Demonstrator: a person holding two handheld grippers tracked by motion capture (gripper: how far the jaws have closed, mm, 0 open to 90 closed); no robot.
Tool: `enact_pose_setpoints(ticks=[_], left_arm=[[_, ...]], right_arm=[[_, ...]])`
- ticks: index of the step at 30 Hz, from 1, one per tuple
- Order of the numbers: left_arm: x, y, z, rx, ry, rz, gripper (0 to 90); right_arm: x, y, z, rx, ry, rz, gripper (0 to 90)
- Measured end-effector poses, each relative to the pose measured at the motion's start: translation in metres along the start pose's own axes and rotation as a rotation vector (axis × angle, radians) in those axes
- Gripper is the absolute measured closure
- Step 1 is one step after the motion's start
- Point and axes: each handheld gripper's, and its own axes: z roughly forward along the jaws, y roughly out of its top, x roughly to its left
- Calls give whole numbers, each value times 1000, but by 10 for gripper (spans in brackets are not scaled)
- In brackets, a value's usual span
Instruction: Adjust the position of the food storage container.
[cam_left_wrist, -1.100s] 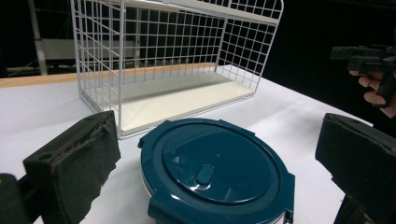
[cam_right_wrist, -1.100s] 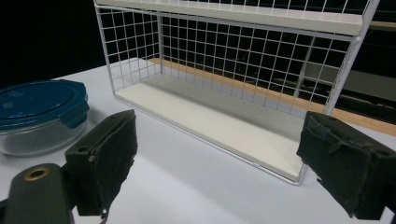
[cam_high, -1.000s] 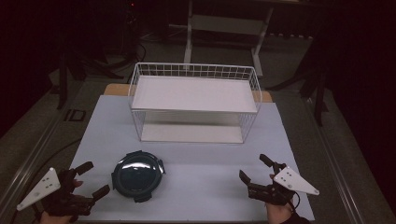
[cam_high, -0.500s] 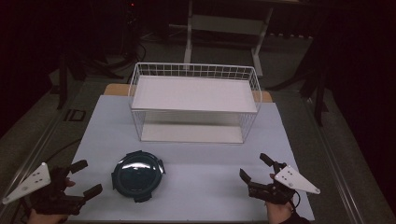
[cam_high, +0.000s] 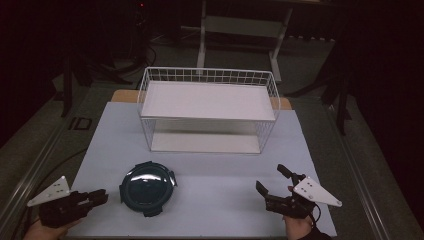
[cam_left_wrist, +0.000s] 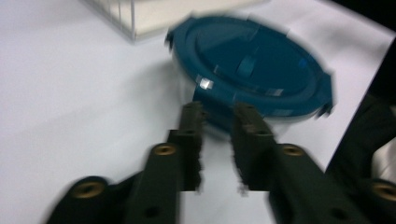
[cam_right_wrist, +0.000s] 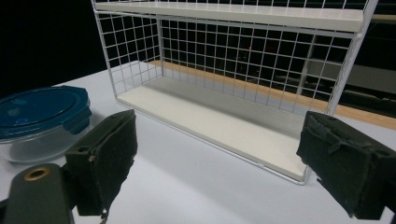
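Observation:
A round container with a dark blue clip-on lid (cam_high: 147, 187) stands on the white mat at the front left. My left gripper (cam_high: 98, 197) lies just left of it, pointing at it, jaws drawn almost together with nothing between them. The left gripper view has the container (cam_left_wrist: 252, 70) close ahead of those jaws (cam_left_wrist: 217, 116), not touching. My right gripper (cam_high: 270, 178) rests at the front right, open and empty. In the right gripper view, its wide-apart jaws (cam_right_wrist: 224, 144) face the rack, with the container (cam_right_wrist: 39, 112) off to the left.
A white wire rack (cam_high: 207, 100) with two shelves, both bare, stands at the back middle of the mat (cam_high: 210, 170); its lower shelf (cam_right_wrist: 210, 116) faces my right gripper. A rack corner (cam_left_wrist: 133, 16) lies beyond the container. Dark floor and stands surround the table.
My left gripper has slid back toward the front left corner and its jaws have come together. The right gripper and the container have stayed put.

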Motion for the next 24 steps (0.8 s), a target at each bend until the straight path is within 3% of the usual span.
enact_pose_setpoints(ticks=[2, 10, 13, 15, 24], left_arm=[[-1, 0, 6, 31, 2, -1, 891], [-2, 5, 27, 89, -6, 5, 898], [-3, 5, 29, 91, 0, 7, 898], [-2, 11, 29, 64, -5, -7, 898], [-3, 22, 42, 94, -5, 5, 899]], right_arm=[[0, 0, 0, 2, 2, -1, 115], [-2, -1, 0, 4, 6, 10, 116], [-3, -1, 0, 9, 11, 12, 116], [-3, -2, 0, 15, 13, 9, 116], [-1, -2, 2, 24, 24, 6, 116]])
